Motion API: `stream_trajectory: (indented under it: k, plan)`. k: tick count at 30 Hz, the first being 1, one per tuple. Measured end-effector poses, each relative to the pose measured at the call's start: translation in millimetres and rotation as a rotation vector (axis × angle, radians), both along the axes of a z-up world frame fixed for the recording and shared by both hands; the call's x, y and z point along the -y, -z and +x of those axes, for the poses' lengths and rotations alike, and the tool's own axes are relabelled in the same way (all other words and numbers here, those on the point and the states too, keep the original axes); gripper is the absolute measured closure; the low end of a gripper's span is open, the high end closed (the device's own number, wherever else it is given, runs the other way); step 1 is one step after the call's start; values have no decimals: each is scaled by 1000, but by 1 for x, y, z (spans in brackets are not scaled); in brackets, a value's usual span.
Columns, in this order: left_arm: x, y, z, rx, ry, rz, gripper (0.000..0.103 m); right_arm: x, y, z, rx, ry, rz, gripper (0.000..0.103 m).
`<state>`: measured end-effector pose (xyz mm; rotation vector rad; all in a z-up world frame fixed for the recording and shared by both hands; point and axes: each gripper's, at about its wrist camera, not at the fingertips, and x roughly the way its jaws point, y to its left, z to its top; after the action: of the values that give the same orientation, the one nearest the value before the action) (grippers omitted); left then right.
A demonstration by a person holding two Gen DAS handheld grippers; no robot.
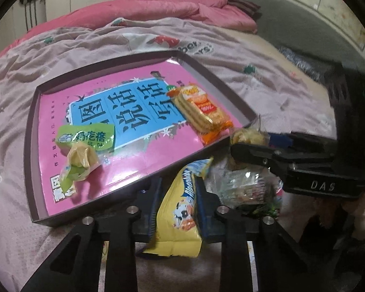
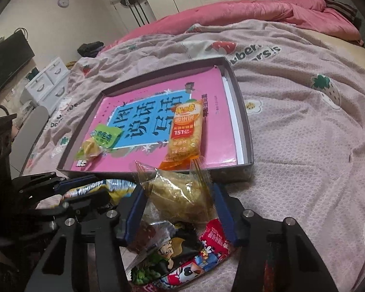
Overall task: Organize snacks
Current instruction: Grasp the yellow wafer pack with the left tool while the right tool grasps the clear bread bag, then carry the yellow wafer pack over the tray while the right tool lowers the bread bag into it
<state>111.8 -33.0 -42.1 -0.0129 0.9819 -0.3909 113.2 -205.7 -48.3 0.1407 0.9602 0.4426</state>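
Two claws are at work over the bed point(image 2: 304, 121), both low beside the near wall of the shallow box point(image 2: 249, 131) that lies on the strawberry-print cover. My left claw point(image 1: 176, 187) is pressed onto the yellow snack bag point(image 1: 180, 209); its blue pads pinch the bag from both sides, just outside the box's near wall. My right claw point(image 2: 180, 194) has a clear packet of brownish snack point(image 2: 180, 194) between its pads, and both pads appear to lie against the wrapper, so I read it as pinching that packet, though more widely spread than the left.

Inside the box a pink book point(image 2: 206, 131) covers the floor. On it lie an orange cracker pack point(image 2: 186, 131) toward the box's right side and a green candy wrapper point(image 2: 102, 141) toward its near left corner, well apart from each other.

Under the right claw a small heap of loose snacks point(image 2: 182, 255) sits on the cover, among them a red-and-white packet and a dark one with a cartoon figure. A pink quilt point(image 2: 255, 12) is bunched along the bed's far edge.
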Motion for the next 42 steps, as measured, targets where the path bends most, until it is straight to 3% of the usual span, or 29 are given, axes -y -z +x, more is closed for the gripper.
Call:
stream_trajectory:
  k: [17,32,42]
  plan:
    - [-22,-32,-13,50,-46,-135,80,3,-37,-12,144,13,25,48]
    - [-64,-61,-12,158,-196,-181,80,10,-59,-11,229,62,45,48]
    - [-94,-58,-5,175,-296,-174,80,17,-61,-4,241,90,49,48]
